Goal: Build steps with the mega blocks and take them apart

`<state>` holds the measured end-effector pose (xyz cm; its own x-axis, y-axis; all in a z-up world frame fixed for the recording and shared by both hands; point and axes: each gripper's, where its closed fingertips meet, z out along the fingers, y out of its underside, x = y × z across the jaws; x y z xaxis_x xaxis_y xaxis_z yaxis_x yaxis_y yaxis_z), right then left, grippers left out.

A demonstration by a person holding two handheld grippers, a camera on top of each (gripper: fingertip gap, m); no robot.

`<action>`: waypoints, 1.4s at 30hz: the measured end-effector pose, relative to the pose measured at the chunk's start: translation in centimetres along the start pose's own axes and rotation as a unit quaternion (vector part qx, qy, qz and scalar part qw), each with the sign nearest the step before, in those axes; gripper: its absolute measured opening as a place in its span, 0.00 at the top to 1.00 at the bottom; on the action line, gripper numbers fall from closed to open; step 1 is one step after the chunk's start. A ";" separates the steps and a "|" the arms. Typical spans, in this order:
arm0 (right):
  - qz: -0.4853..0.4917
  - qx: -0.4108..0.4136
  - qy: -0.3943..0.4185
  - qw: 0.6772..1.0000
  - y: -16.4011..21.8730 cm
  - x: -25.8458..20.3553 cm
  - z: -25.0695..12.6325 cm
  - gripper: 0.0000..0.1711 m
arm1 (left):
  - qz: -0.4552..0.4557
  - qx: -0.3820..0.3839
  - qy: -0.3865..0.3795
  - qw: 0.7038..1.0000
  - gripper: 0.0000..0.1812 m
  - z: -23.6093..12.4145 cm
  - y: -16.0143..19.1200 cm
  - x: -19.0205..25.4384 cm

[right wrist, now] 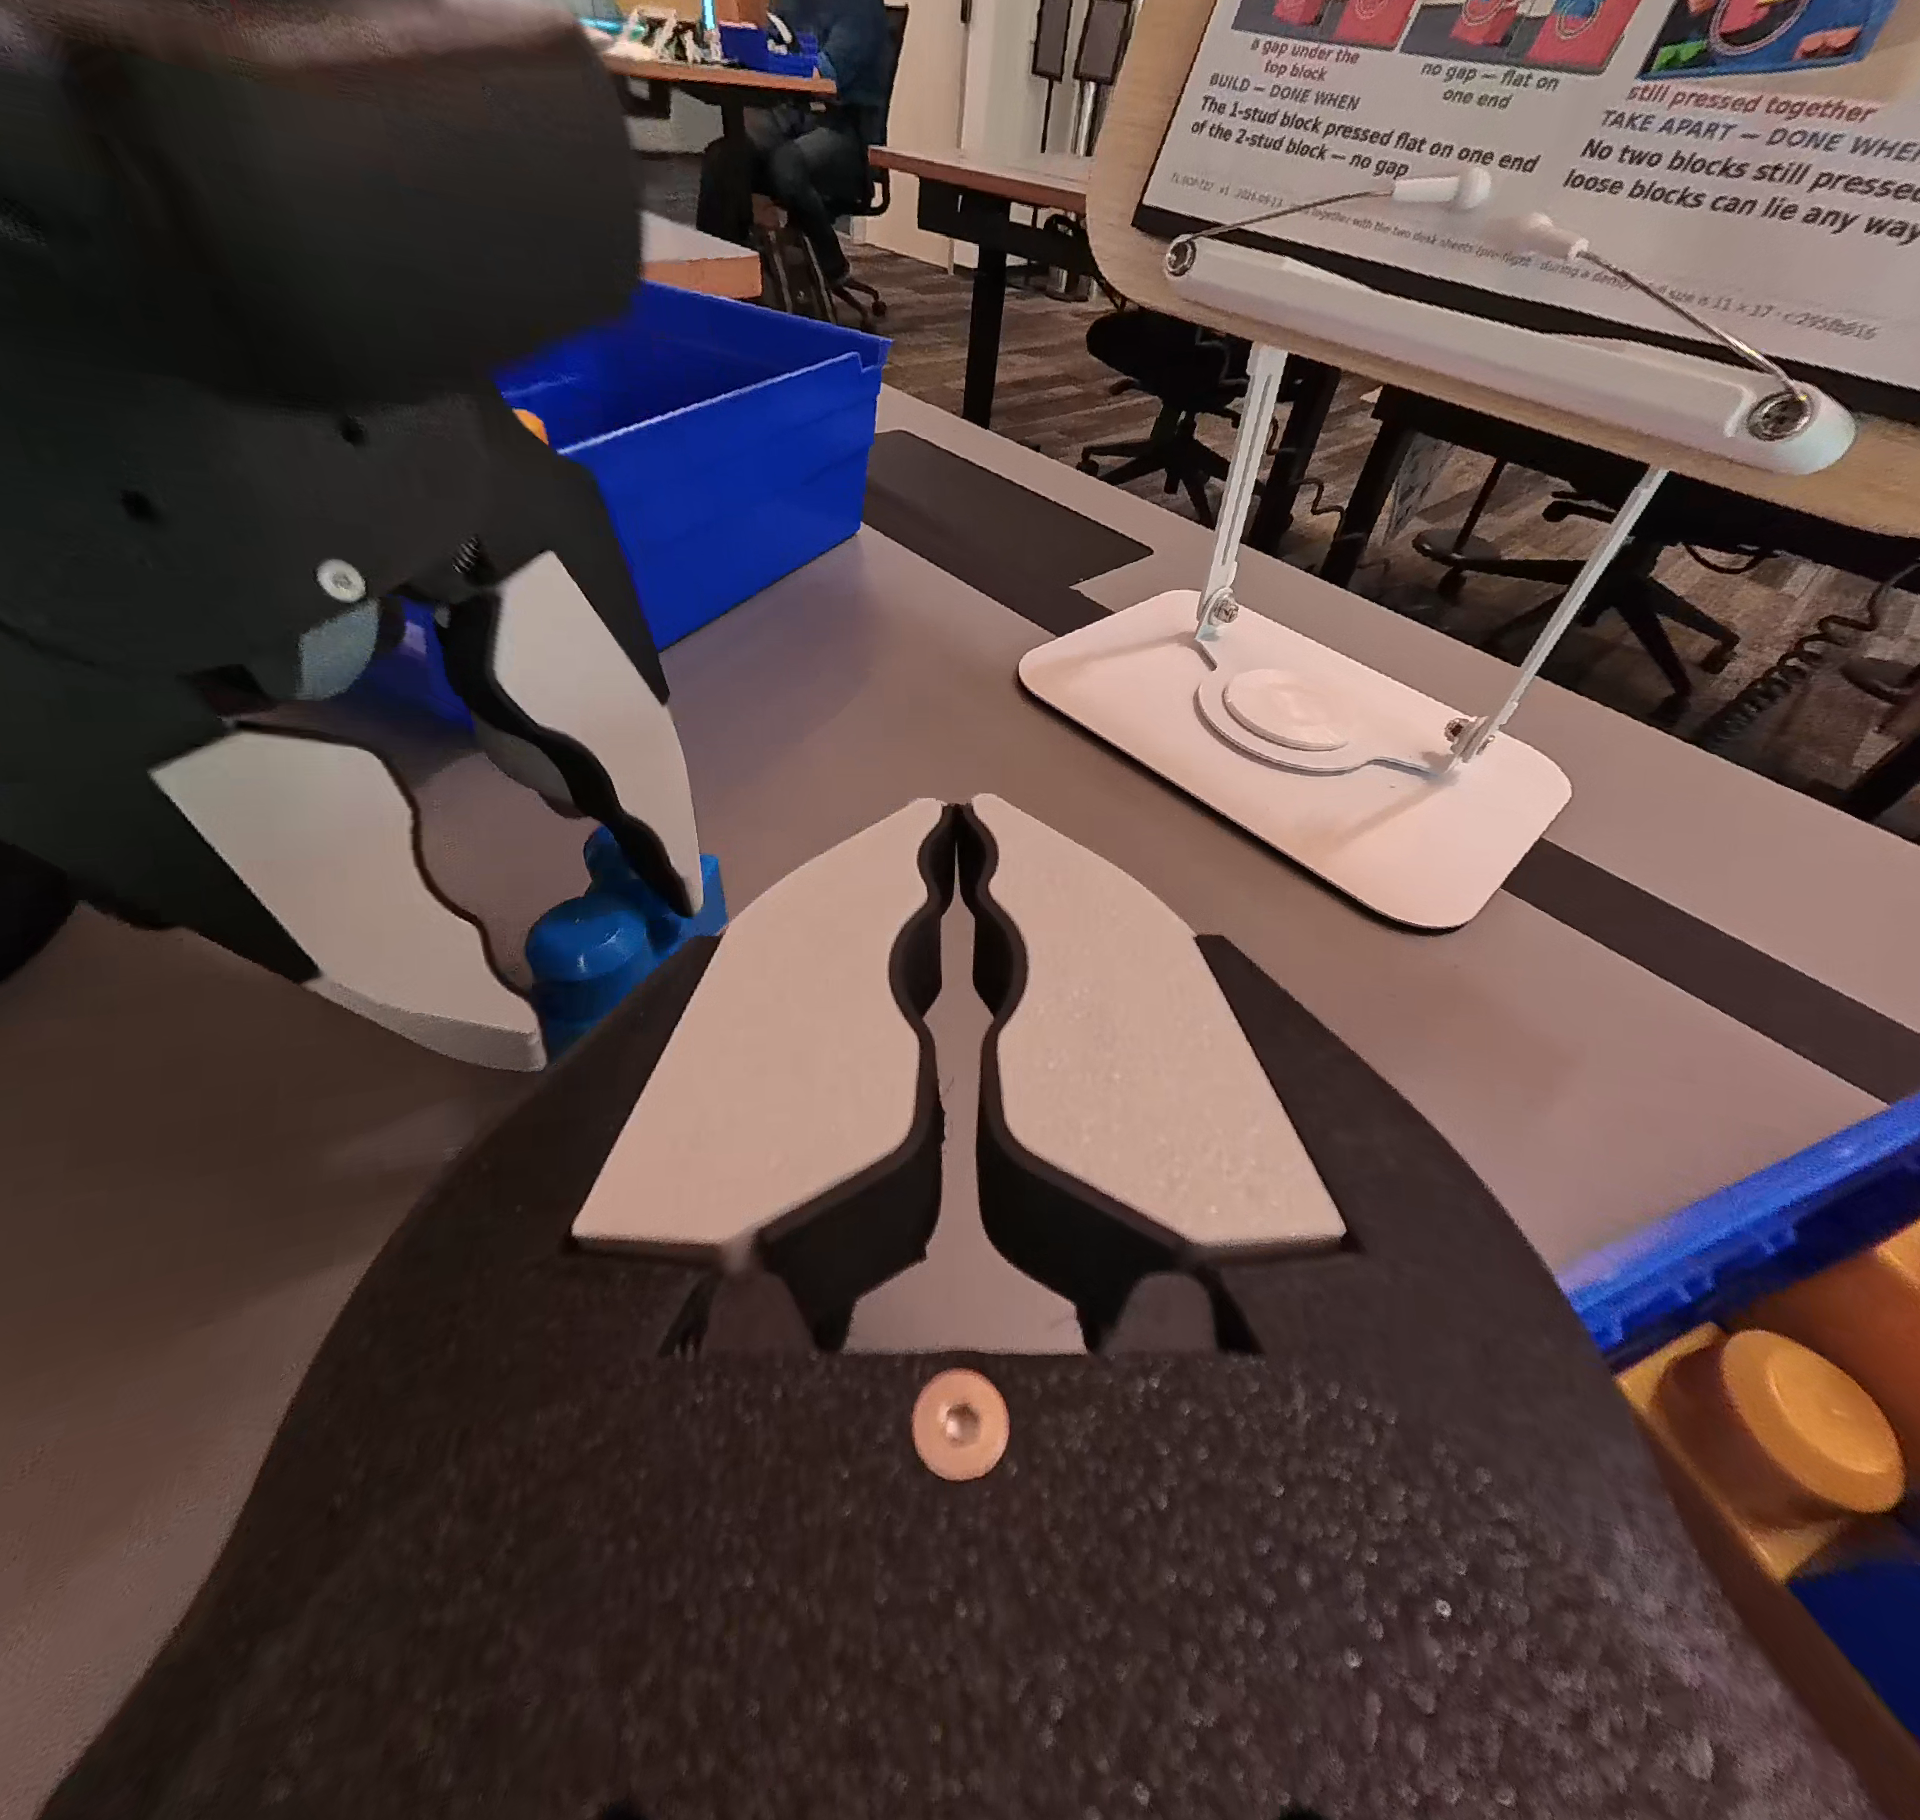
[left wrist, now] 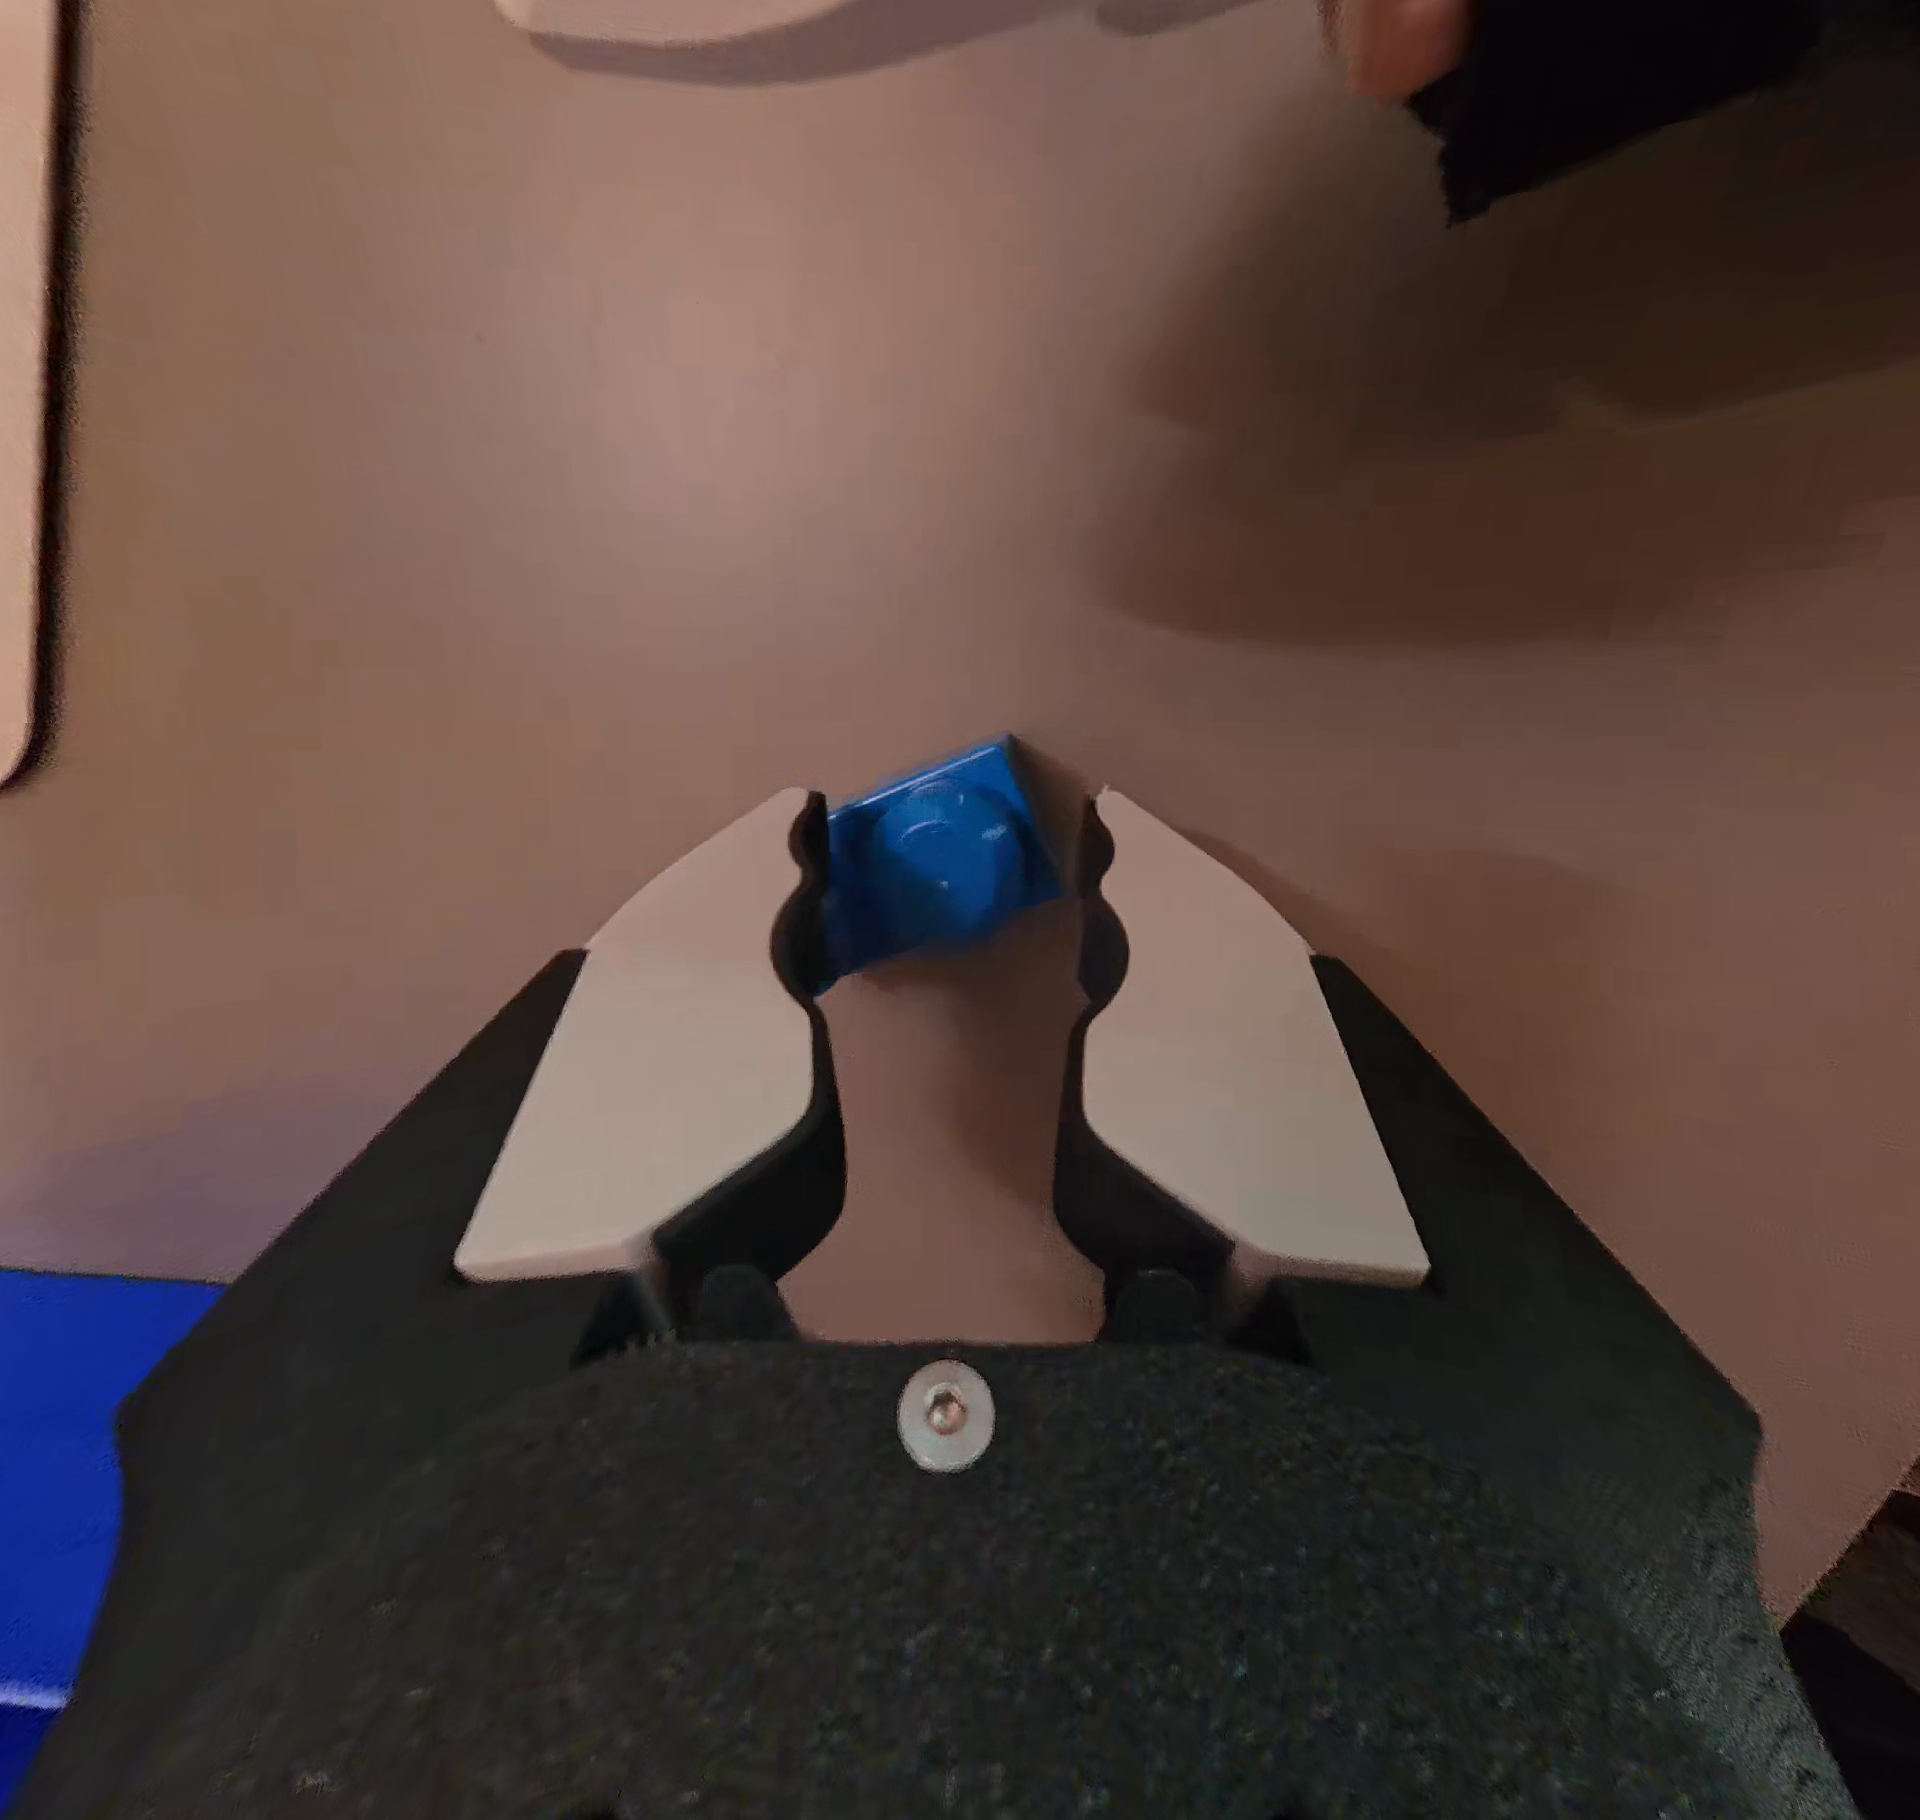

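Right gripper [right wrist: 958, 814] closed, empty — left gripper [right wrist: 613, 939] straddles blue block [right wrist: 603, 939].

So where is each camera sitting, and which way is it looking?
Left wrist view: sits on the left tongs, looking steeply down at the table; its own two open fingers flank a blue block.
Right wrist view: sits on the right tongs, looking level across the table toward a white stand and blue bin; its own fingers are closed on nothing.
Shared: both show the blue block; the right wrist view also shows the left tongs over it.
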<state>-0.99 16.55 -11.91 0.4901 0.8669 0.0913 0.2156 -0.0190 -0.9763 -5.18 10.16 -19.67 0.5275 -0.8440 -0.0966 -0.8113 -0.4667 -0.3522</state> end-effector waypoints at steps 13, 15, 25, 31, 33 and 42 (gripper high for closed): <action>0.002 -0.004 0.004 1.000 0.3 0.2 0.1 1.00 | -0.090 0.104 -0.118 0.983 0.77 -14.6 6.4 -9.7; 0.002 -0.003 0.005 1.000 0.3 0.2 0.1 1.00 | -0.100 0.063 -0.115 0.986 0.78 -15.4 9.6 -10.5; 0.004 -0.003 0.004 1.000 0.3 0.2 0.1 1.00 | -0.167 -0.149 -0.063 0.972 0.79 -12.5 23.5 -11.6; 0.005 -0.005 0.004 1.000 0.4 0.2 0.1 1.00 | -0.208 -0.179 -0.044 0.961 0.79 -11.2 25.8 -12.1; 0.006 -0.005 0.003 1.000 0.4 0.2 0.1 1.00 | -0.213 -0.185 -0.044 0.958 0.79 -10.8 26.1 -12.2; 0.006 -0.005 0.003 1.000 0.4 0.2 0.1 1.00 | -0.225 -0.199 -0.047 0.953 0.85 -9.7 26.5 -12.5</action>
<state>-0.93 16.75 -12.28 0.4975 0.8636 0.0812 0.2178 -0.0338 -0.9754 -35.72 5.74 -18.78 0.8496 -0.5159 -0.1094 -0.5190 -0.8548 0.0011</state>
